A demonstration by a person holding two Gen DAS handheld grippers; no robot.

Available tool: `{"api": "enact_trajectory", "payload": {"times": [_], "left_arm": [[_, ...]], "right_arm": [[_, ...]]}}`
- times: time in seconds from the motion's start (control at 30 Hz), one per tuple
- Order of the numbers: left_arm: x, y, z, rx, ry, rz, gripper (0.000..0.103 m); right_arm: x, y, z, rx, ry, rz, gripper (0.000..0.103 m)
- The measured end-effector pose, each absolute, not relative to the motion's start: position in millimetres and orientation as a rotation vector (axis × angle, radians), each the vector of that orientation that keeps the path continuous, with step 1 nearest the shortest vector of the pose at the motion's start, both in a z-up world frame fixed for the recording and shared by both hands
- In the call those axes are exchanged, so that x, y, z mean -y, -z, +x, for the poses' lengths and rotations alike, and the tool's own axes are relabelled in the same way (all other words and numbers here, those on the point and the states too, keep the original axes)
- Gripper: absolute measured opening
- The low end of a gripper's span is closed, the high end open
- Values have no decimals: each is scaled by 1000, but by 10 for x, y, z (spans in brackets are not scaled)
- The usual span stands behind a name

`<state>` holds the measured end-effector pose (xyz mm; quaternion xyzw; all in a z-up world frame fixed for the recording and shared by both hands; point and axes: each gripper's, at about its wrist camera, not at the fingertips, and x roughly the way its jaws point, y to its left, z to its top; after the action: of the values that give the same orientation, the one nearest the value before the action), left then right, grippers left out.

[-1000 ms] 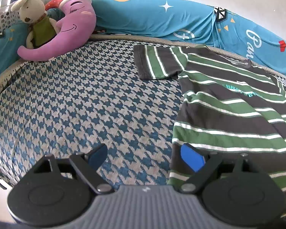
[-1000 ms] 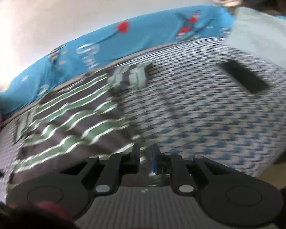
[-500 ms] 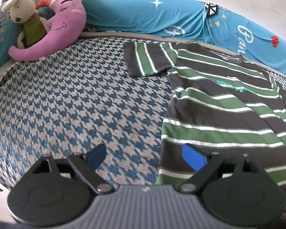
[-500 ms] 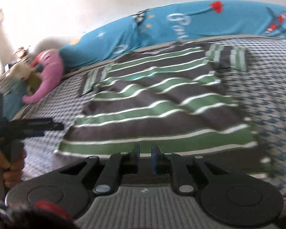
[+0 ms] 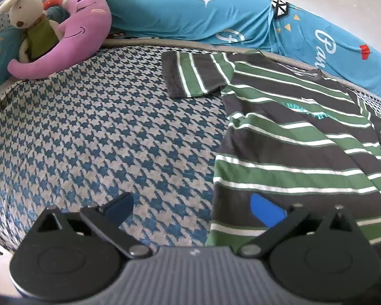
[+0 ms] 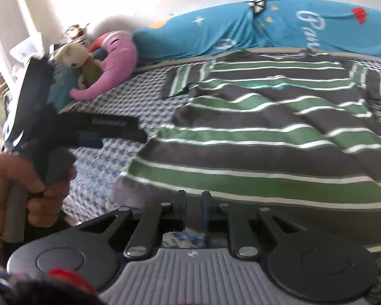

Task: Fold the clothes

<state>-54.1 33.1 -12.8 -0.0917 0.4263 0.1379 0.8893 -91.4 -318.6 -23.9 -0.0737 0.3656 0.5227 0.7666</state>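
A grey T-shirt with green and white stripes (image 5: pixel 292 139) lies spread flat on the bed, collar toward the far edge, one sleeve (image 5: pixel 190 76) out to the left. My left gripper (image 5: pixel 193 211) is open and hovers over the shirt's lower left corner, its right finger above the fabric and its left finger above bare sheet. In the right wrist view the same shirt (image 6: pixel 266 132) fills the middle. My right gripper (image 6: pixel 193 209) sits at the near hem with its fingers almost together, and I see no cloth pinched between them. A hand (image 6: pixel 25 185) holds the left gripper (image 6: pixel 114 127) at that view's left.
The bed has a blue and white houndstooth sheet (image 5: pixel 101 127), bare to the left of the shirt. A blue printed bolster (image 5: pixel 216 17) runs along the far edge. A purple moon-shaped plush (image 5: pixel 71 40) and a rabbit toy (image 5: pixel 28 17) sit in the far left corner.
My right gripper swung from facing the bed's right side to facing the shirt's near hem, still closed. The left gripper stayed open and shifted only slightly.
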Motion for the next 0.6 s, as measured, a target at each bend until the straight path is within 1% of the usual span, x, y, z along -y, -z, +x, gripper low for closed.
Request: {"api": "enact_trajectory", "payload": {"times": [0.23, 0.3, 0.33, 0.4, 0.43, 0.5, 0.6], "left_arm": [[-437, 32, -585, -849, -345, -176, 103], [-479, 15, -608, -842, -358, -184, 103], [-502, 8, -620, -839, -364, -187, 103], [-557, -16, -633, -835, -380, -197, 103], [-586, -25, -638, -835, -386, -203, 103], [-641, -33, -647, -836, -392, -218, 103], [-683, -28, -658, -843, -394, -228, 103]], "right_arm": [[2921, 264, -1191, -734, -1234, -226, 14], [2845, 271, -1270, -716, -1262, -245, 16], [2807, 274, -1310, -707, -1276, -255, 17], [2731, 281, -1389, -689, -1304, -274, 25], [2693, 285, -1429, -680, -1318, -283, 27], [2611, 311, -1482, -666, -1329, -305, 33], [2497, 377, -1545, -658, -1334, -333, 37]]}}
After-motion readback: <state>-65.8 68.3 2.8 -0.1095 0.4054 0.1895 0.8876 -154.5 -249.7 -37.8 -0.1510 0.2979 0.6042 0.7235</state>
